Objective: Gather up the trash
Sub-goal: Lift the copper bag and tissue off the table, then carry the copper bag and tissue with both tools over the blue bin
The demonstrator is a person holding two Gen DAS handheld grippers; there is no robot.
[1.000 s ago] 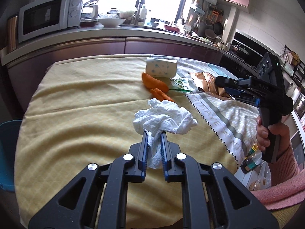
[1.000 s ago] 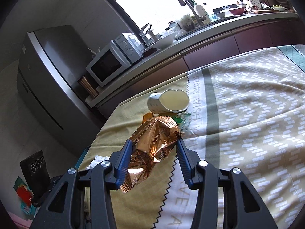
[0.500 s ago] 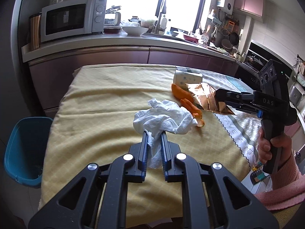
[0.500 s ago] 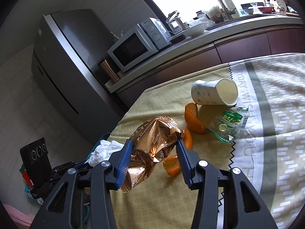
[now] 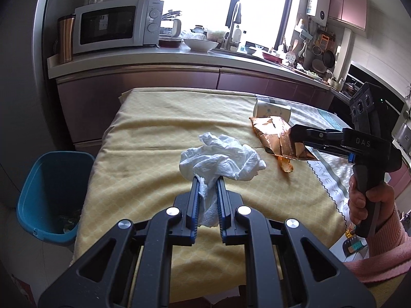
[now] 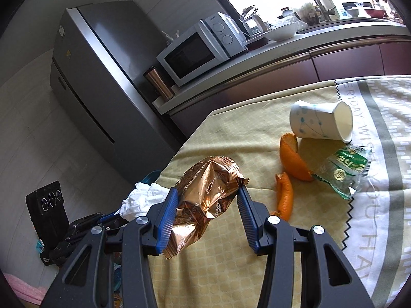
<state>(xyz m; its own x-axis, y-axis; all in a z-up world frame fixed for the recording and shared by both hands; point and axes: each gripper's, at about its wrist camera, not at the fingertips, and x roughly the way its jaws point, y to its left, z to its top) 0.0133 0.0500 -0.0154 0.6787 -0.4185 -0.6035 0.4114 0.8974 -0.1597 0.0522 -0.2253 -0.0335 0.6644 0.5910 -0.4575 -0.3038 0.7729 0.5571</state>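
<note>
Left wrist view: left gripper point(image 5: 208, 192) jaws nearly together, clamped on a crumpled white paper towel point(image 5: 221, 160), held up over the yellow tablecloth point(image 5: 154, 148). Blue trash bin point(image 5: 51, 195) sits on the floor off the table's left edge, some bits visible at its bottom. Right gripper point(image 5: 295, 138) comes in from the right side, a hand point(image 5: 367, 202) in a pink sleeve point(image 5: 385, 251) on its handle, jaws clamped on a copper foil snack wrapper point(image 5: 277, 138). Paper cup point(image 5: 269, 109) lies on its side just behind the wrapper. Microwave point(image 5: 115, 25) on the counter in back.

Right wrist view: right gripper point(image 6: 208, 210) jaws partway apart, both blue pads pressed on the crumpled foil wrapper point(image 6: 205, 195), lifted clear of the cloth. Paper towel point(image 6: 143, 200) and the left gripper show low left, beside the wrapper. On the table to the right: two orange peel pieces point(image 6: 290, 159), a green-printed clear plastic wrapper point(image 6: 344, 172) touching the larger peel, and the tipped paper cup point(image 6: 321, 124) with its mouth facing right. Steel fridge point(image 6: 102, 82) stands at left, next to the counter.
</note>
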